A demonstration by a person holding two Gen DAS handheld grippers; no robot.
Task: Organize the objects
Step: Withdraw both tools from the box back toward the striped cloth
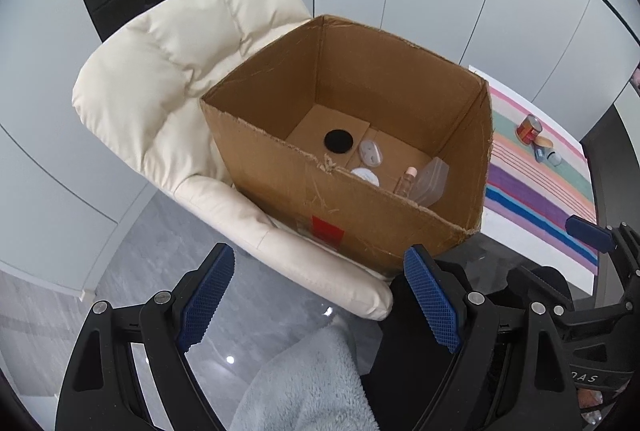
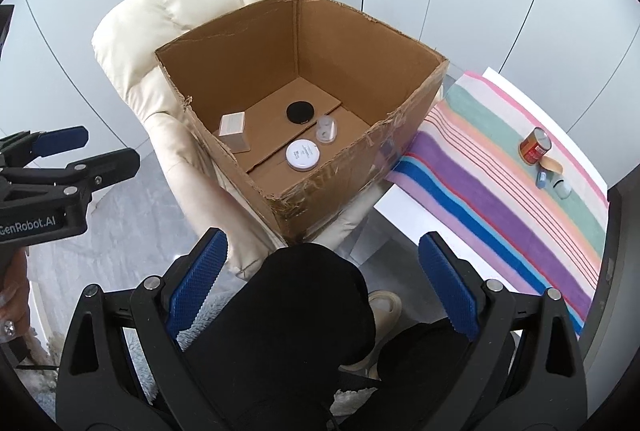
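An open cardboard box [image 1: 400, 227] [image 2: 360, 159] stands on a cream armchair [image 1: 152, 71] [image 2: 168, 11]. Inside lie a black disc [image 1: 338, 141] [image 2: 299, 111], a white round tin [image 2: 303, 155] [image 1: 366, 175], a clear small container [image 2: 326, 129] [image 1: 371, 152], a white carton [image 2: 234, 131], a pink bottle [image 1: 406, 181] and a clear plastic case [image 1: 430, 181]. A red can [image 1: 529, 129] [image 2: 535, 145], a tape roll [image 2: 552, 163] and small bluish items [image 2: 560, 187] lie on the striped cloth [image 2: 500, 199] [image 1: 540, 187]. My left gripper [image 1: 320, 307] and right gripper [image 2: 320, 283] are both open and empty, held short of the box.
The white table [image 2: 404, 215] under the cloth stands right of the chair. The person's black-clad legs [image 2: 304, 319] and a grey fleece blanket [image 1: 304, 383] lie below the grippers. The left gripper also shows in the right wrist view [image 2: 80, 147]. Glossy grey floor and white wall panels surround.
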